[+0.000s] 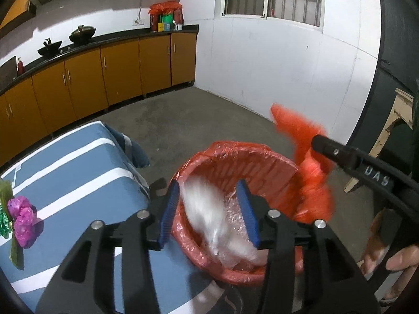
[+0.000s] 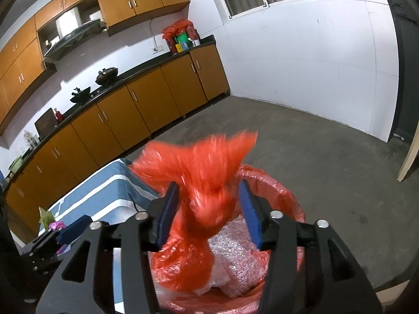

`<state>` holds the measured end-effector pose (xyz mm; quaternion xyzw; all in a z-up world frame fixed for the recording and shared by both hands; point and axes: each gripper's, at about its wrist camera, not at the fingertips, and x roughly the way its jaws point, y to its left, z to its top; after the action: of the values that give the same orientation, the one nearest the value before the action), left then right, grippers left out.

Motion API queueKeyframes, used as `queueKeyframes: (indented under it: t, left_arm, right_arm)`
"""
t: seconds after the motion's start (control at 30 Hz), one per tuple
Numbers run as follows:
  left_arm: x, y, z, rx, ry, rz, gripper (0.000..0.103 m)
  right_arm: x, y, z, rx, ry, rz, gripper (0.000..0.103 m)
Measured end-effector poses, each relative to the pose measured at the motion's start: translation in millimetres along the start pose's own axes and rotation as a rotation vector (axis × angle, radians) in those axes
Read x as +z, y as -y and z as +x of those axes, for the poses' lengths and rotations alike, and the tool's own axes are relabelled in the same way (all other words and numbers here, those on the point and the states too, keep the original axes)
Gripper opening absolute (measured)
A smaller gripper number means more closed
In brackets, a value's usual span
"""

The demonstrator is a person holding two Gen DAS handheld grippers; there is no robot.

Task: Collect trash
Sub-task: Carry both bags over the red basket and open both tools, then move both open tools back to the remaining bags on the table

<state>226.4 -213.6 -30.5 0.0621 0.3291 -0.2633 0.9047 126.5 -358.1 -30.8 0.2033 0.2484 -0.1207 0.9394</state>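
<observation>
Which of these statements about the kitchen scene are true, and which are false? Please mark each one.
1. The trash bin is lined with a red plastic bag. True.
2. The white plastic piece hangs over the bin, between the left gripper's open blue pads. True.
3. The right gripper has a blue bag between its pads. False: it is an orange-red plastic bag.
4. The striped cloth is green and yellow. False: it is blue and white.
5. Bubble wrap lies inside the bin. True.

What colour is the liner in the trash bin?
Translucent red-orange plastic, the liner folded over the bin rim. It shows best in the left wrist view.
</observation>
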Motion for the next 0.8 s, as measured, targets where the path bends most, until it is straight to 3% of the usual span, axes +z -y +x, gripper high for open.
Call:
queueKeyframes:
  t: [0.47,0.8]
  left_arm:
    - [-22.1,-56.2,-6.8,0.136,-0.016,-0.104,0.06]
    - [-49.0,-129.1,-54.9,0.298,0.043,-0.186,0.065]
  right_arm:
    - [-8.4,-7.0,1.0,-0.017,-0.03,-0.024,0.056]
    - [-16.9,-56.8,7.3,0.032,-0.048,-0.161,0.059]
